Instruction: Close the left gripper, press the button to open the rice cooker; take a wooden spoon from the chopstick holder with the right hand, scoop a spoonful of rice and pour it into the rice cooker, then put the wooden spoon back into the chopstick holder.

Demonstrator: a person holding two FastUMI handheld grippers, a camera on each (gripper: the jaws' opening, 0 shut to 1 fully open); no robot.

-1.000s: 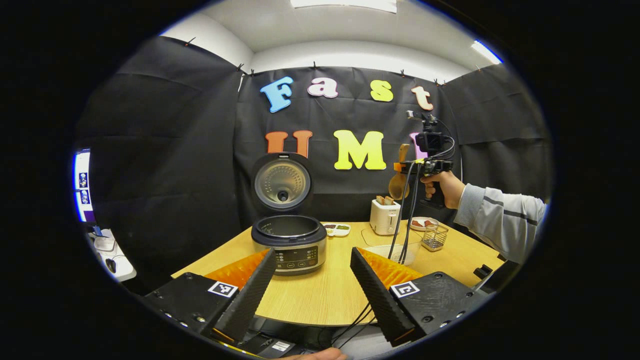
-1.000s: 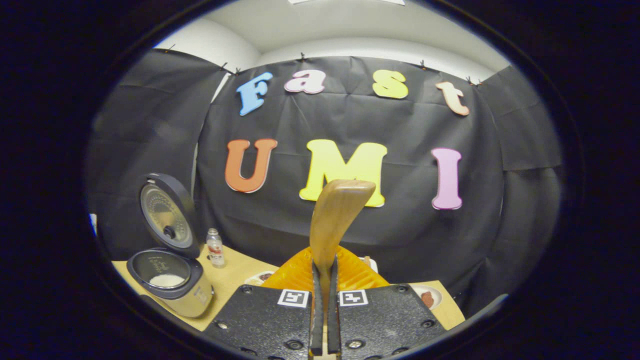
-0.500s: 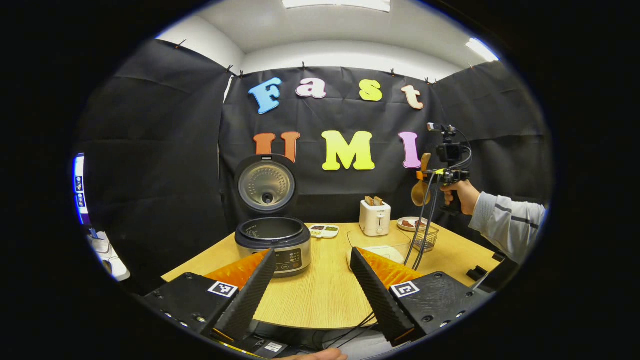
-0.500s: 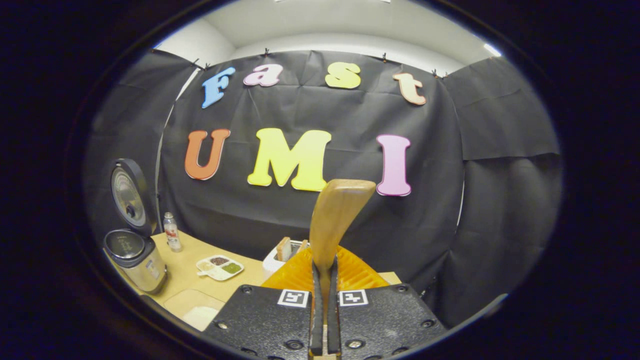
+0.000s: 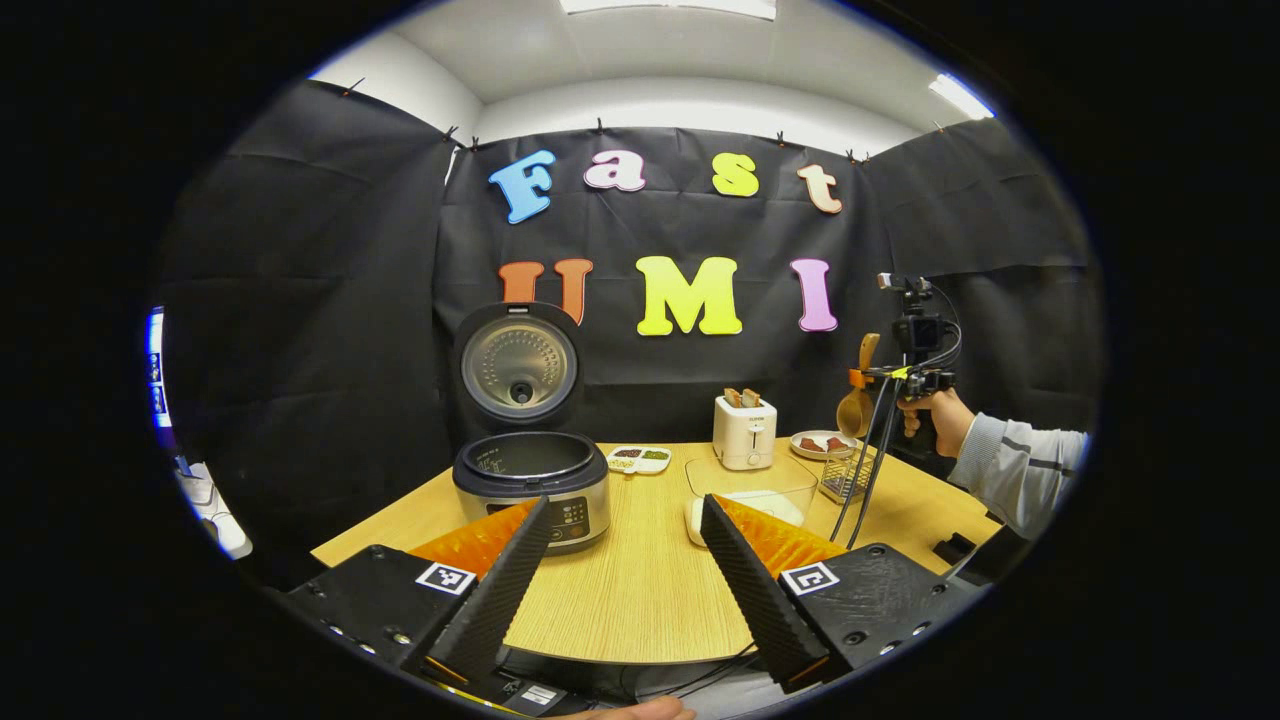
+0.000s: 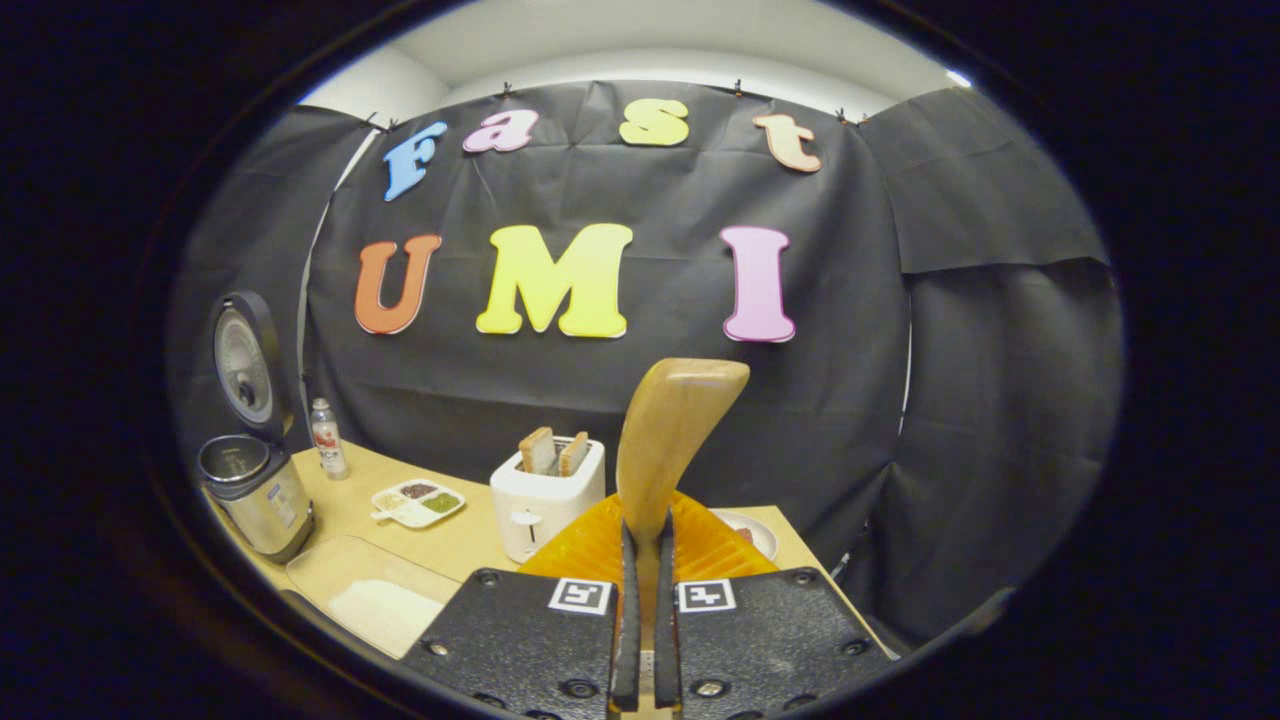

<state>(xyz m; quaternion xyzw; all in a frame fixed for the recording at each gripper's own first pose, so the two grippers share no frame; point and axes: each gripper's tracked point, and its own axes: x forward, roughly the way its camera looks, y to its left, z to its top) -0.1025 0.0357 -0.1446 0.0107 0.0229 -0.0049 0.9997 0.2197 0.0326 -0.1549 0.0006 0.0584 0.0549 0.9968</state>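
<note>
Both fingers (image 6: pixel 628 610) of the right gripper (image 6: pixel 645 640) clench a smooth, pale-brown wooden spoon (image 6: pixel 665 440), handle upright; the left gripper (image 5: pixel 625 580) gapes, grasping nothing.

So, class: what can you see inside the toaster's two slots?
Two slices of toast stand upright in the toaster, one per slot, with their tops poking out. Their lower parts and the slot interiors are hidden by the toaster's body. The left gripper view shows the same.
</note>
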